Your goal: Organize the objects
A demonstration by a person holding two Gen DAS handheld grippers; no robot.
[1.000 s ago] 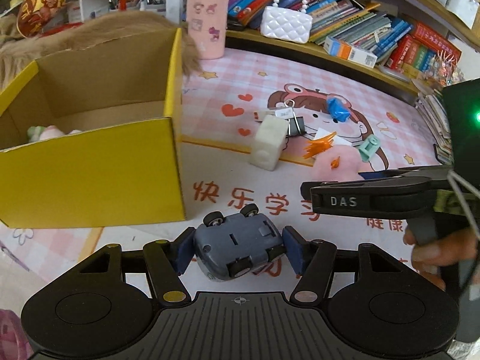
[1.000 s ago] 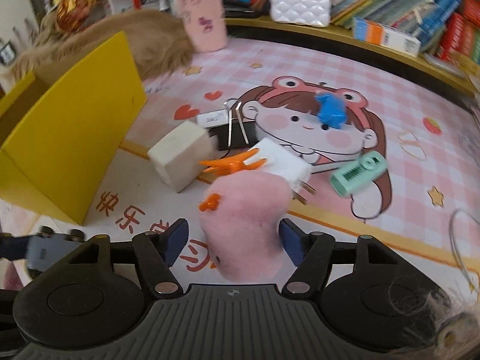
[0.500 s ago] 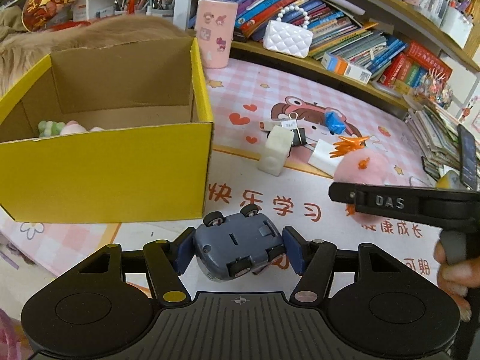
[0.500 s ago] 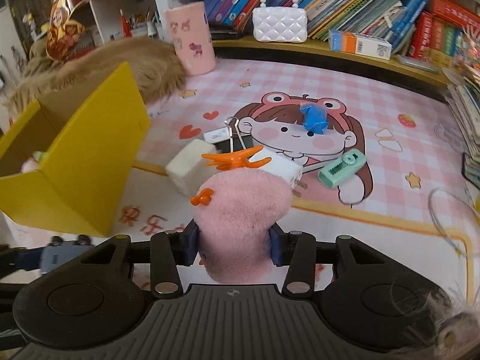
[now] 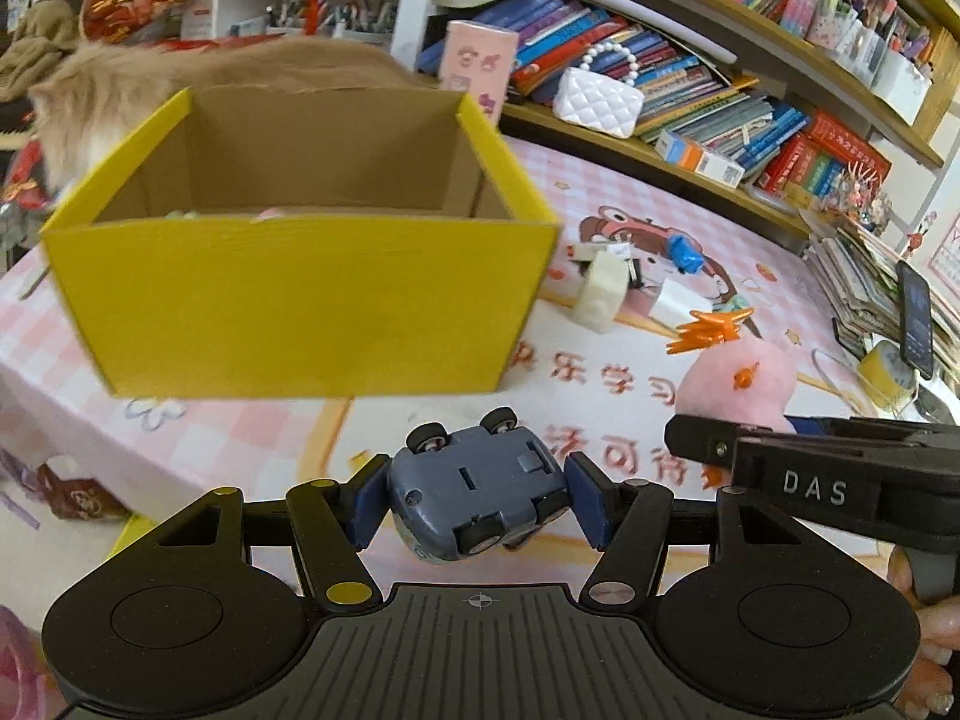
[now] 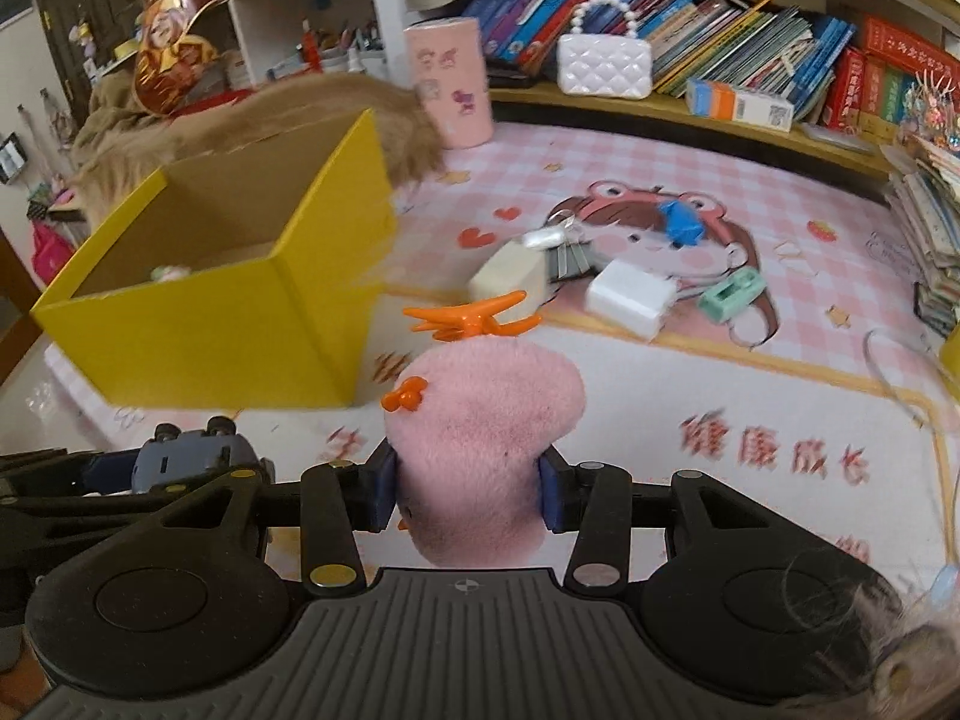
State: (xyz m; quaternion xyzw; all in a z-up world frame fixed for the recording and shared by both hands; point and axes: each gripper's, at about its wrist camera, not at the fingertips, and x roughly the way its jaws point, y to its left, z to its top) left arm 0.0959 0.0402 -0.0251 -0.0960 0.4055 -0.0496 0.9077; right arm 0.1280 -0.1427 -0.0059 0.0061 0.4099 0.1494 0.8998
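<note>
Both grippers are now riding higher than 1 second ago, with the yellow cardboard box (image 5: 300, 294) swinging to the middle of the left wrist view and the pink plush lifted off the mat.

That box is sitting open-topped on the pink checked mat (image 6: 750, 396) covering the surface, its brown inside holding small pale items that are too hidden to name. A tan furry mass (image 5: 210, 69) is lying just behind it, beside a pink cylindrical cup (image 6: 447, 84). Rows of books (image 6: 720, 18) and a white quilted purse (image 6: 603, 63) are filling the shelf behind.

The right gripper (image 6: 465, 492) is pinching the fuzzy, rounded pink plush (image 6: 480, 432) between its 2 blue-padded fingers, above the mat near the box's corner. The left gripper (image 5: 474, 504) is squeezing a hard blue-grey toy car (image 5: 477, 492), wheels up. An orange spiky hair claw (image 6: 468, 315), a white charger block (image 6: 630, 297), a cream block (image 6: 507, 273), a mint clip (image 6: 732, 294) and a blue clip (image 6: 681, 222) are lying scattered on the mat.
</note>
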